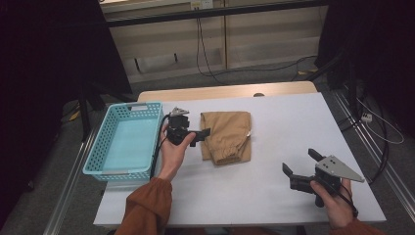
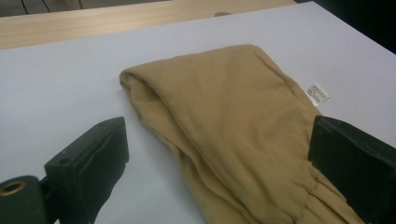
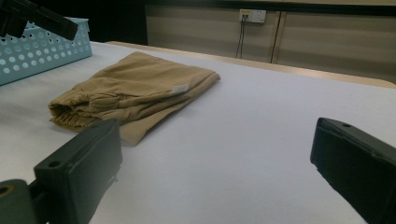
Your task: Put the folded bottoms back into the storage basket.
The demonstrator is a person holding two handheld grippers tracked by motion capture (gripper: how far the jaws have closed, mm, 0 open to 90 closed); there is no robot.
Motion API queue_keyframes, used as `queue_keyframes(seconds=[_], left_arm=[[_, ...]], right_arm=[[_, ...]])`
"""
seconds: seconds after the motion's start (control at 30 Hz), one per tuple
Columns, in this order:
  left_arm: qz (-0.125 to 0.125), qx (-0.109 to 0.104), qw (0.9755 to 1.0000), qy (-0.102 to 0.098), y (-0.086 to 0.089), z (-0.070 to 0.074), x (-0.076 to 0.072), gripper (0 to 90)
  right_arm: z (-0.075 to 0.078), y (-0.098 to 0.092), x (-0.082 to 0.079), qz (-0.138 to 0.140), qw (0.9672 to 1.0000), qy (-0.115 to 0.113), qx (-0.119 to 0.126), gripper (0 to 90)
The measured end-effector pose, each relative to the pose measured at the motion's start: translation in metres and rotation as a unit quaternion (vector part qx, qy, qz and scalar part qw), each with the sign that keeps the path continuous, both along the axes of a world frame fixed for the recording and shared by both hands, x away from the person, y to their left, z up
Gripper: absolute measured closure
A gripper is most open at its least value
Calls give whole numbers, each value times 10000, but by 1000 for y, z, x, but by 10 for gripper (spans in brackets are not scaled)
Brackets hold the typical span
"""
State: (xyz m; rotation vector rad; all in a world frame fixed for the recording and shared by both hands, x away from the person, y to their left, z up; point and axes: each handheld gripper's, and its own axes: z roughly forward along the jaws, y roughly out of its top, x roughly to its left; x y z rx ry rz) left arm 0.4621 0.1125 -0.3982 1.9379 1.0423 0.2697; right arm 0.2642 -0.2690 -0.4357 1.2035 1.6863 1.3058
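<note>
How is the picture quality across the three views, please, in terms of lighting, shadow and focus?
High view: the white table is evenly lit, with dark surroundings at both sides. Left gripper view: the folded tan garment is sharp, and the near black jaws are softer. Right gripper view: the garment casts a faint shadow, and the blue basket is slightly soft.

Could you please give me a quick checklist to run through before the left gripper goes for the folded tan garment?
1. Left gripper open: ok, its jaws stand wide apart.
2. Aimed at the folded tan garment: ok, the cloth lies between and ahead of the jaws.
3. Cloth already gripped: not ok, the jaws are not closed on it.
4. Right gripper out of the way: ok, open and off to the garment's right.
5. Blue basket ready to receive: ok, nothing inside it.
6. Garment still neatly folded: ok, flat on the white table.
</note>
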Motion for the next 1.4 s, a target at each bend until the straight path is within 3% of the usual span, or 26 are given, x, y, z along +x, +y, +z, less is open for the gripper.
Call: queue_keyframes(seconds=[0.13,0.17,0.4,0.5,0.53,0.6,0.63,0.83,0.93,1.0,1.2,1.4], left_arm=[[44,26,10000,27,-2,-2,5,68],[87,133,9998,132,-2,-4,7,79],[169,67,9993,326,-3,-16,20,77],[224,48,9981,580,-8,-18,26,61],[224,48,9981,580,-8,-18,26,61],[247,260,9979,544,-12,-19,28,72],[295,223,9971,664,-14,-23,30,76],[337,244,9949,918,-16,-34,35,76],[318,355,9942,967,-16,-39,37,110],[328,318,9928,1105,-16,-42,38,145],[467,212,9918,1169,-16,-45,40,196],[443,198,9904,1292,-18,-52,42,267]], right_arm=[[0,0,0,18,10000,17,-8,19],[0,1,0,11,10000,19,1,19],[0,0,0,26,10000,21,3,19],[0,1,0,30,10000,25,3,19],[0,1,0,39,10000,23,-7,19],[-1,1,0,43,10000,34,-24,19],[-1,1,0,42,10000,40,-41,19],[-1,1,0,53,10000,59,-33,19],[-1,1,0,56,9999,92,-30,19],[-2,2,1,74,9999,97,-25,19],[-2,2,1,78,9999,98,-43,19],[-2,1,1,79,9999,102,-50,19]])
